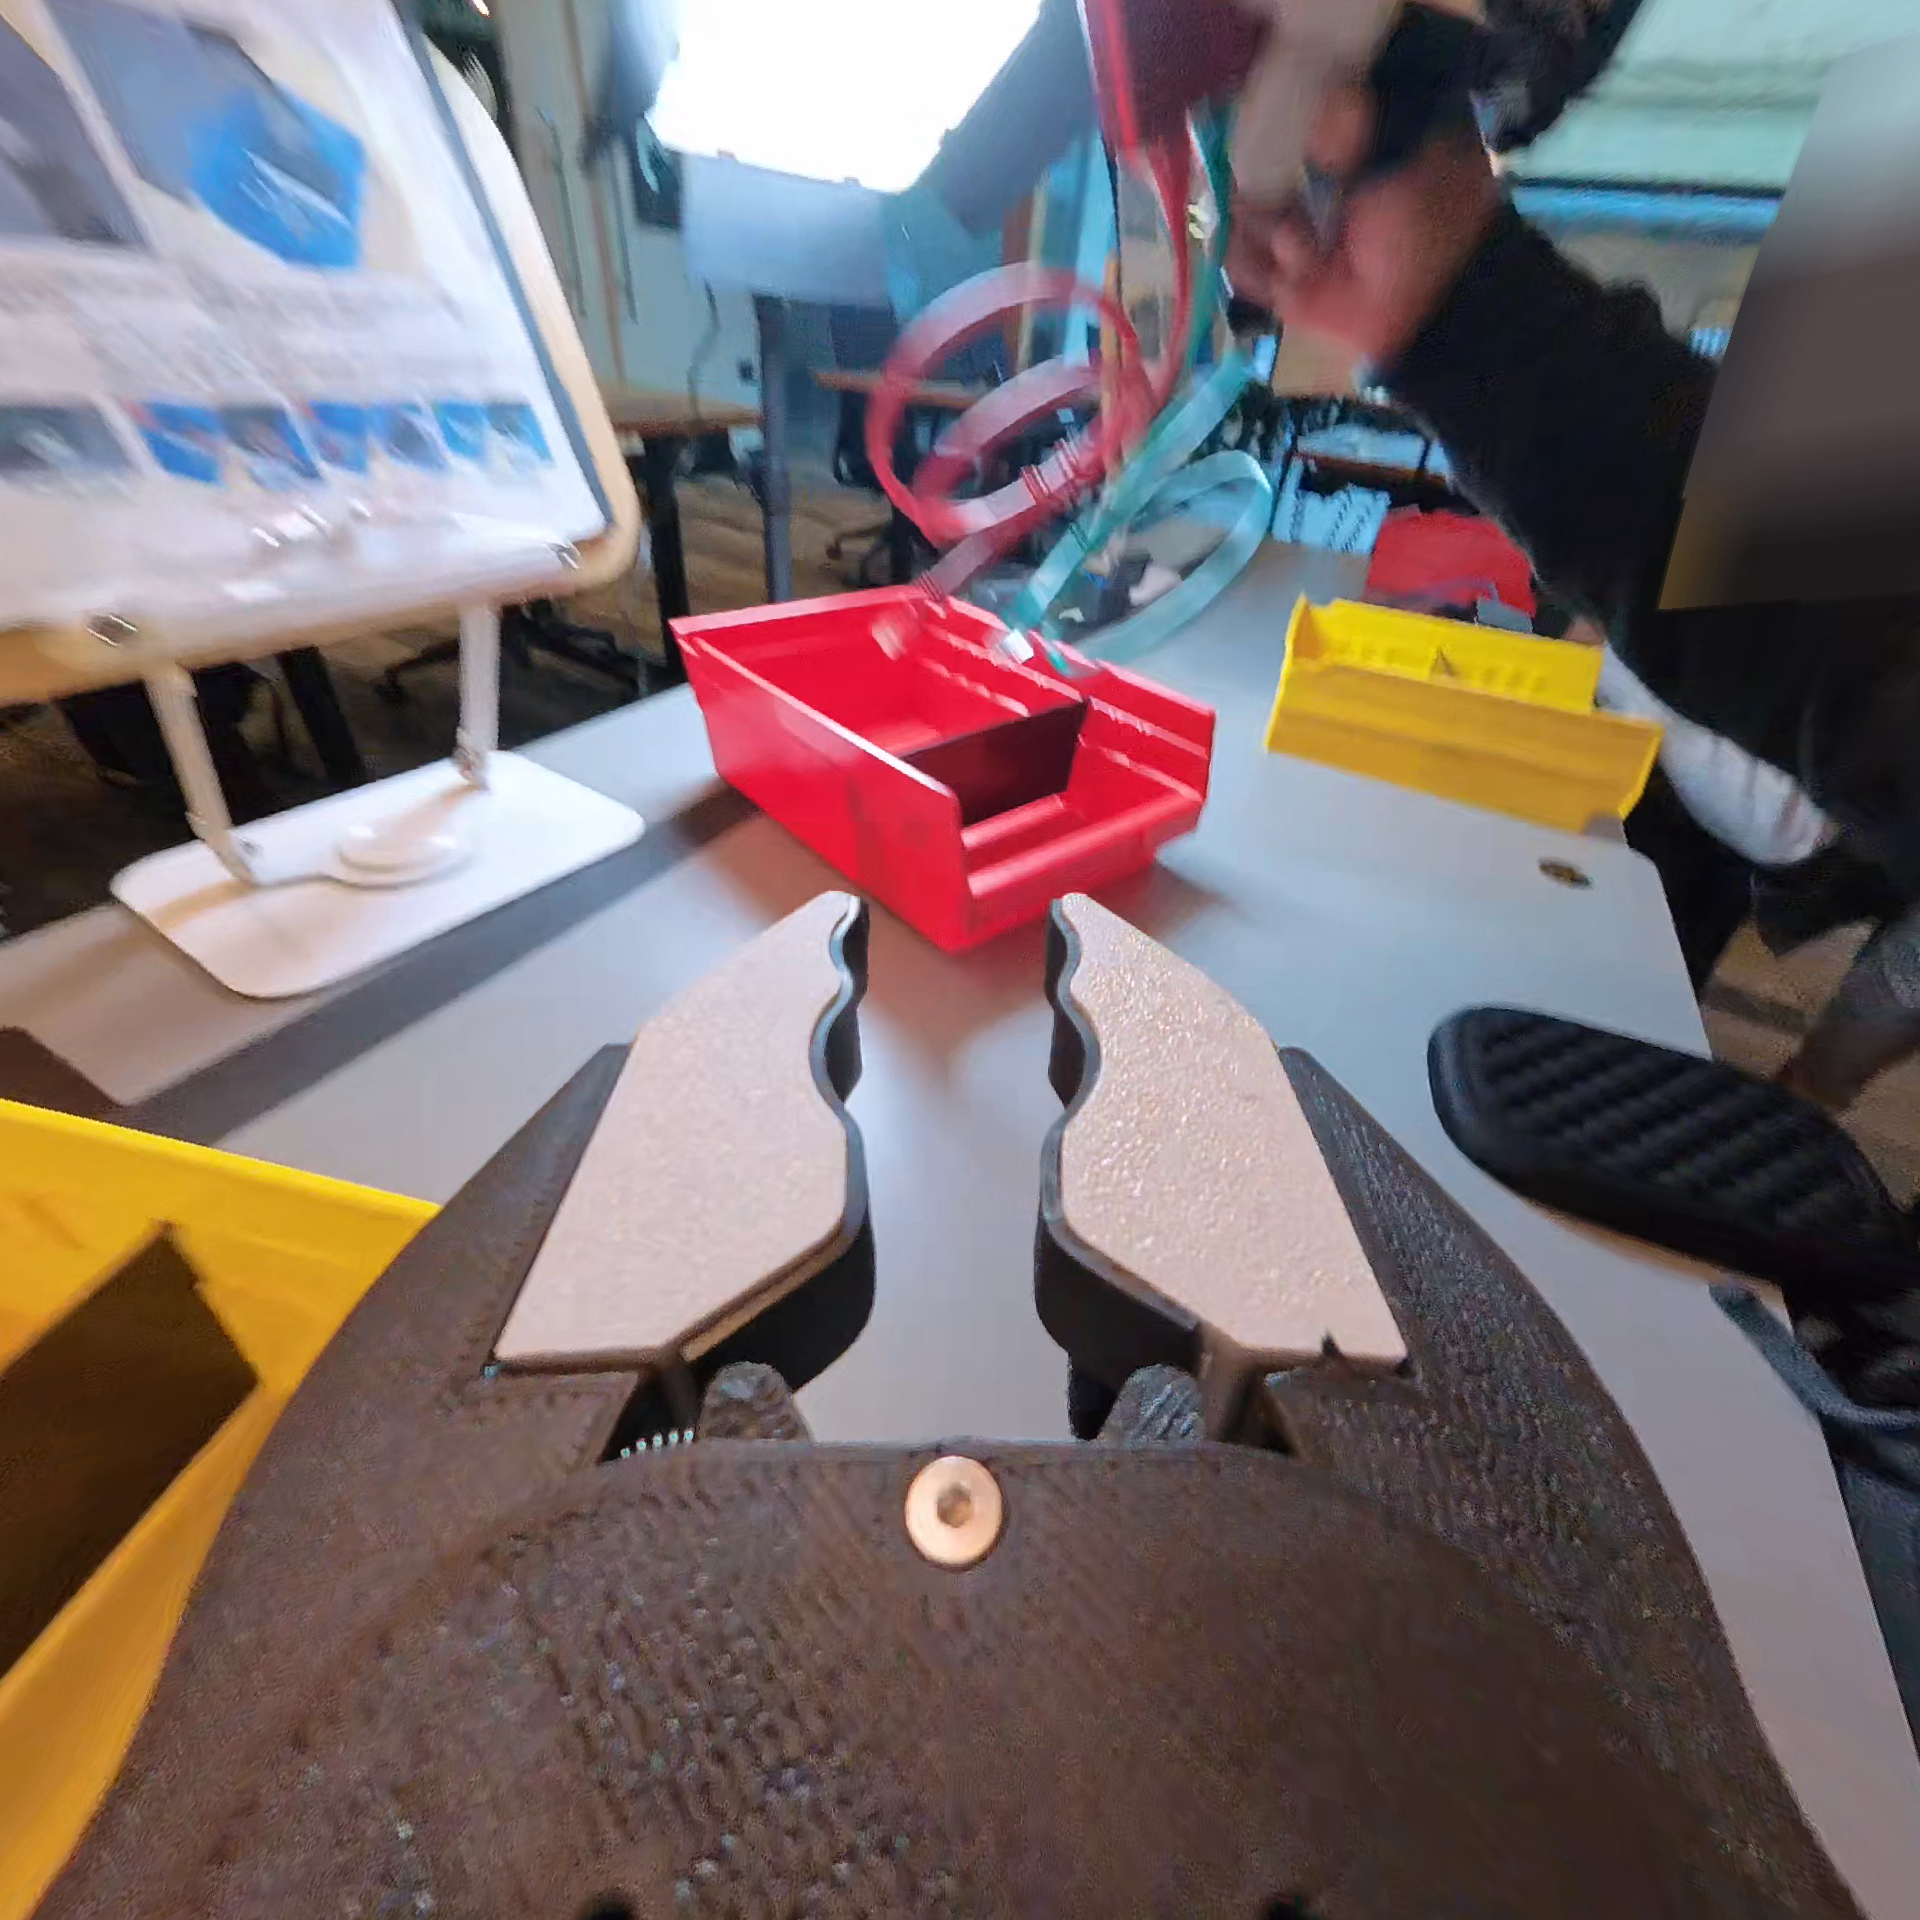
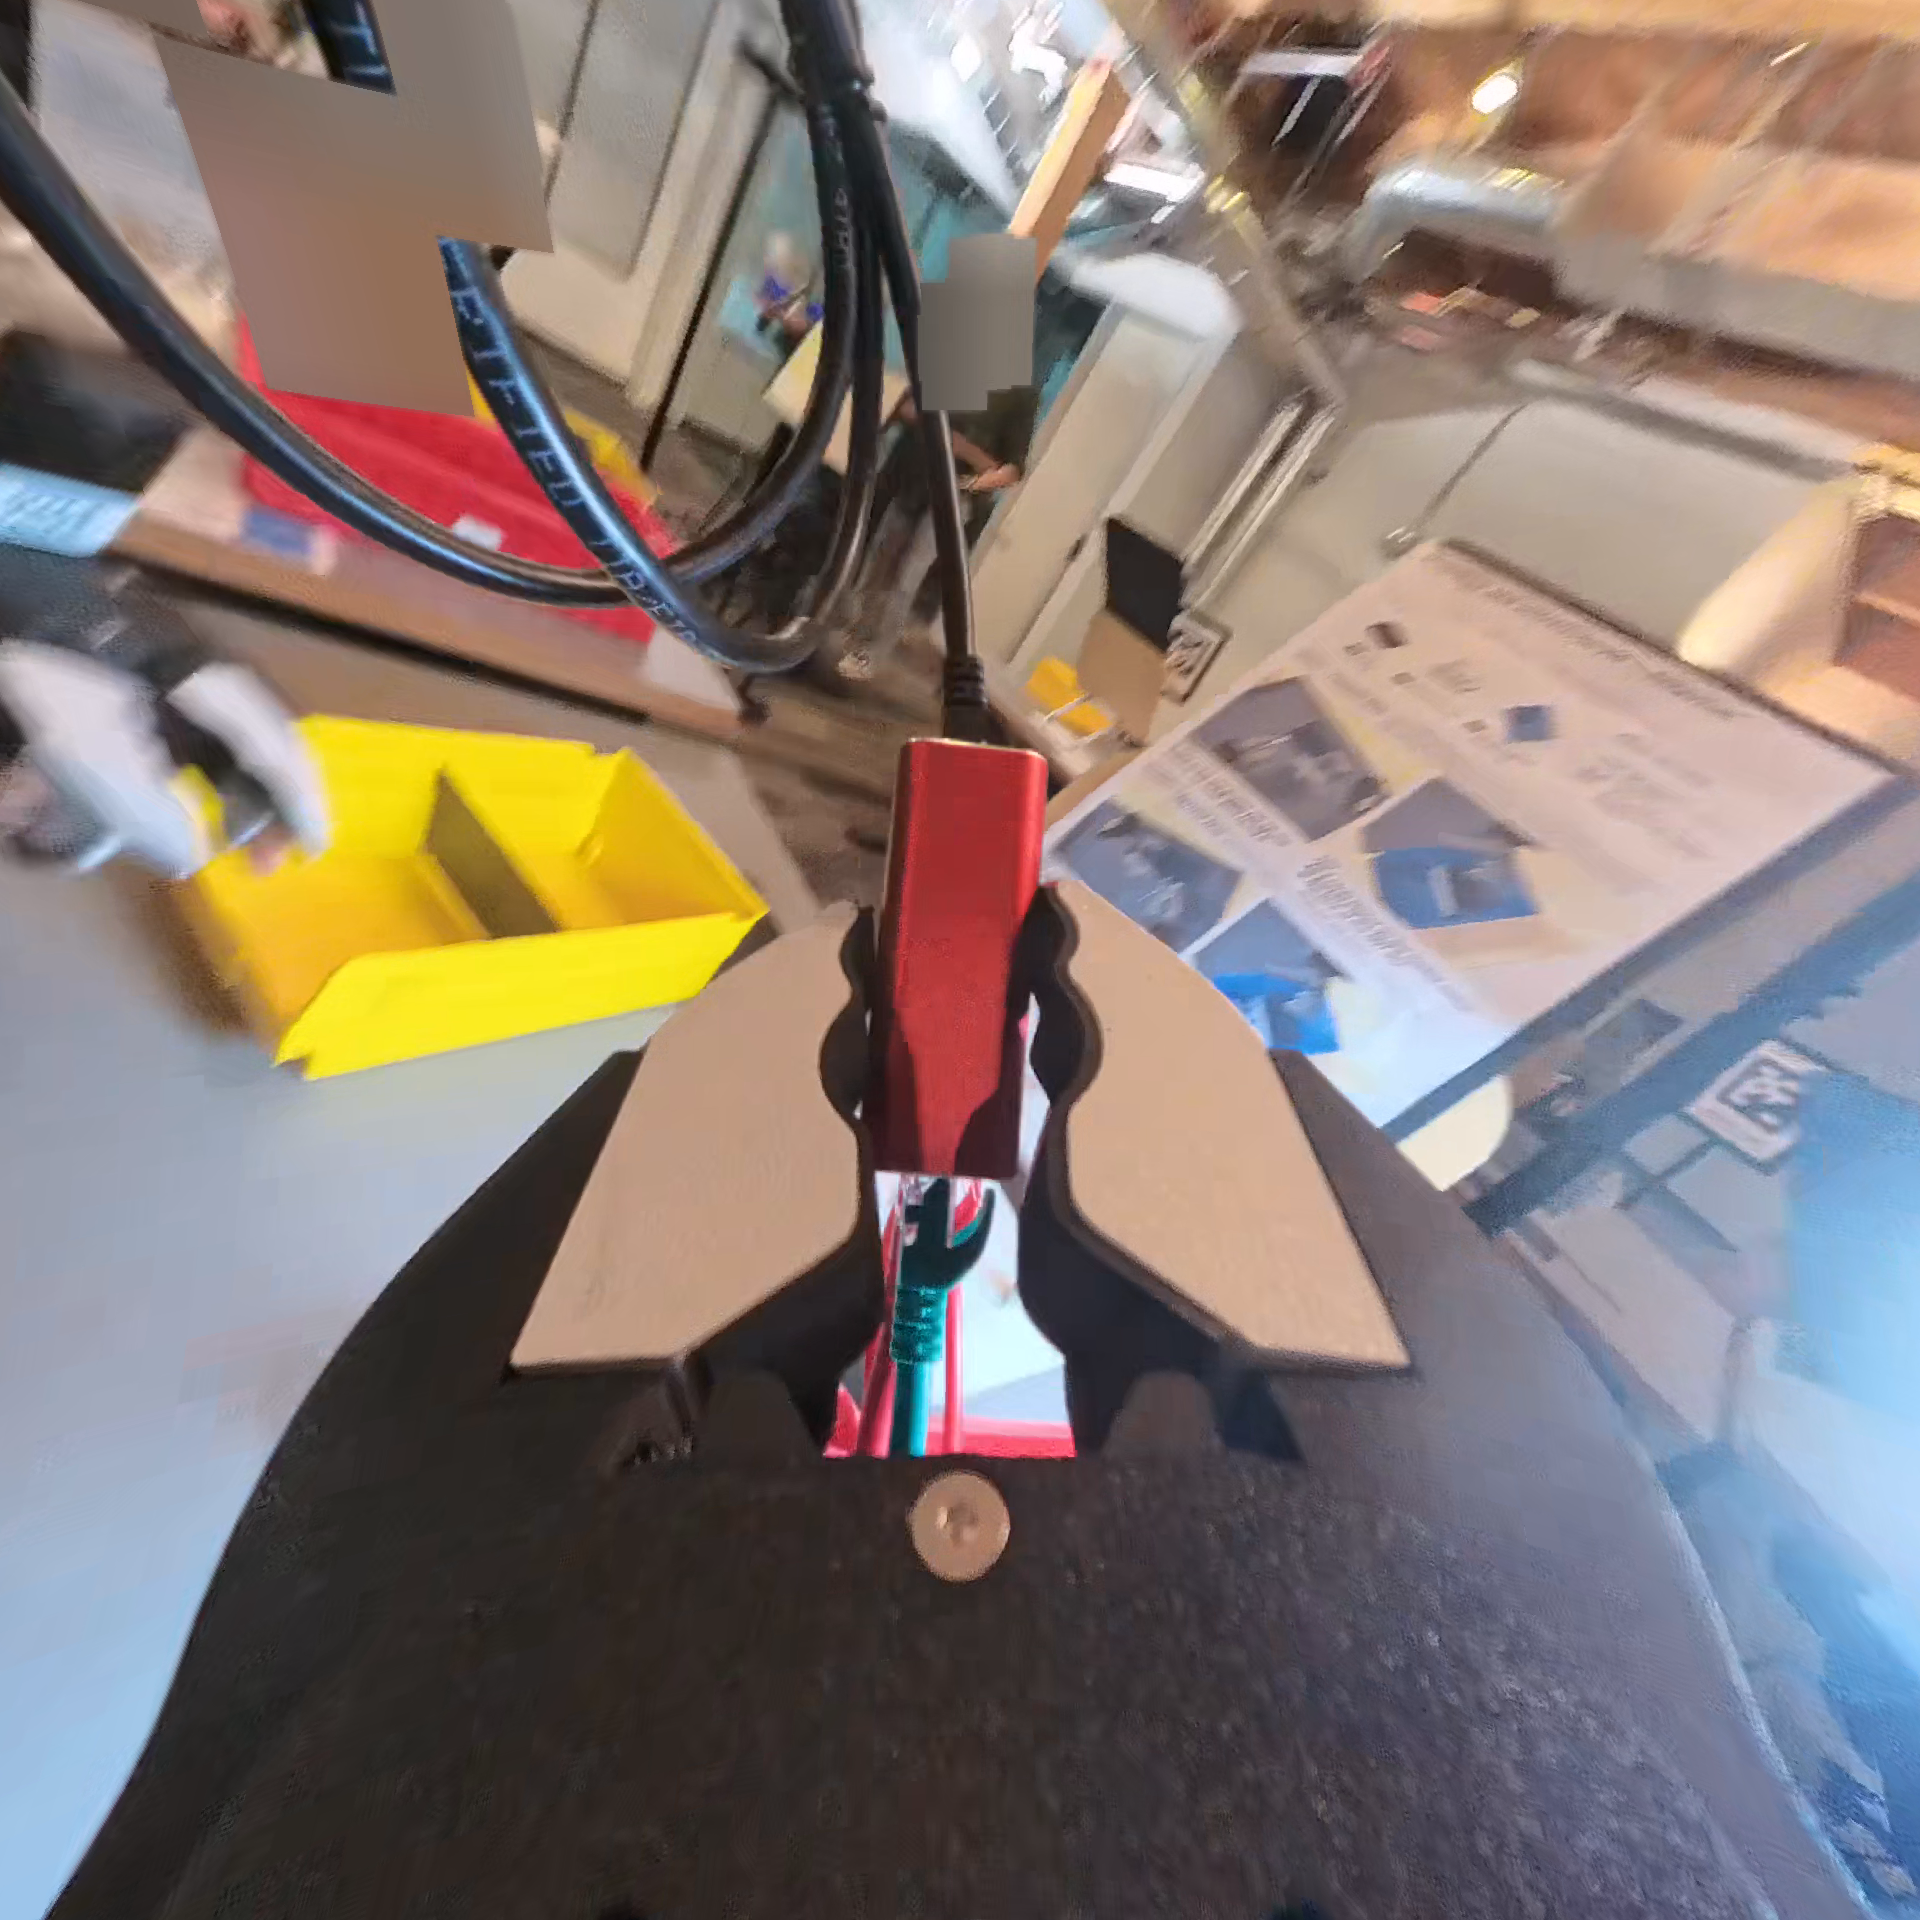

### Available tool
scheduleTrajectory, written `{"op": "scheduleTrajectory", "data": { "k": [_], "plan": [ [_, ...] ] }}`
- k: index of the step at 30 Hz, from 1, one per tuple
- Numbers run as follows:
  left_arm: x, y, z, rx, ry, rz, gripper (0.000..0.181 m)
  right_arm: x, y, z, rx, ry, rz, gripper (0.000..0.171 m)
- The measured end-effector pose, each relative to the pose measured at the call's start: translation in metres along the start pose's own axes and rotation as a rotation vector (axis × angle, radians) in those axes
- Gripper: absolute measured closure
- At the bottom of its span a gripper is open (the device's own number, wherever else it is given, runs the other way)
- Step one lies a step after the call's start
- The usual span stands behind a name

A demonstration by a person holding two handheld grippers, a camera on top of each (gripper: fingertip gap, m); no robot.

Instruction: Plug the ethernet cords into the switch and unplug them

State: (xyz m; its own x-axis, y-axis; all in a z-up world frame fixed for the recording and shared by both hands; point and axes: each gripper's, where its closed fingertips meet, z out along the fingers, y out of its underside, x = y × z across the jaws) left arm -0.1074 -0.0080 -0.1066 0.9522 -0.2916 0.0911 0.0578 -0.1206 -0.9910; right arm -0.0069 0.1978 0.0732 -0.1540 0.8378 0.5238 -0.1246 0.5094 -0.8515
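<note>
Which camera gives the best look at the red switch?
The right wrist view: the red switch sits sharp and central, clamped in the right gripper. The left wrist view shows only a blurred red shape high up, with cords dangling.

A red switch (image 2: 958, 966) trails a black cable (image 2: 951, 540) and a teal ethernet cord (image 2: 914, 1340), while red cords (image 1: 997, 416) coil above. A red bin (image 1: 935, 758) and yellow bin (image 1: 1455, 717) sit on the grey bench (image 1: 1351, 935), near a black ribbed armrest (image 1: 1652, 1132).

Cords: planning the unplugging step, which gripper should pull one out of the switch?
Probably left: the left gripper is open and empty, while the right gripper grips the red switch.
</note>
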Motion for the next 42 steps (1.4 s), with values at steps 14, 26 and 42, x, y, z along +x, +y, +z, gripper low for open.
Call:
{"op": "scheduleTrajectory", "data": {
  "k": [14,26,42],
  "plan": [
    [0.019,0.067,0.029,-0.176,0.064,-0.012,0.150,0.096,0.236,-0.011,-0.051,0.449,0.382,0.144],
    [0.026,0.092,0.039,-0.280,0.088,-0.006,0.151,0.052,0.333,-0.030,-0.812,0.276,0.433,0.144],
    [0.028,0.108,0.042,-0.345,0.104,-0.012,0.149,0.022,0.364,-0.025,-1.138,0.232,0.517,0.118]
  ]
}}
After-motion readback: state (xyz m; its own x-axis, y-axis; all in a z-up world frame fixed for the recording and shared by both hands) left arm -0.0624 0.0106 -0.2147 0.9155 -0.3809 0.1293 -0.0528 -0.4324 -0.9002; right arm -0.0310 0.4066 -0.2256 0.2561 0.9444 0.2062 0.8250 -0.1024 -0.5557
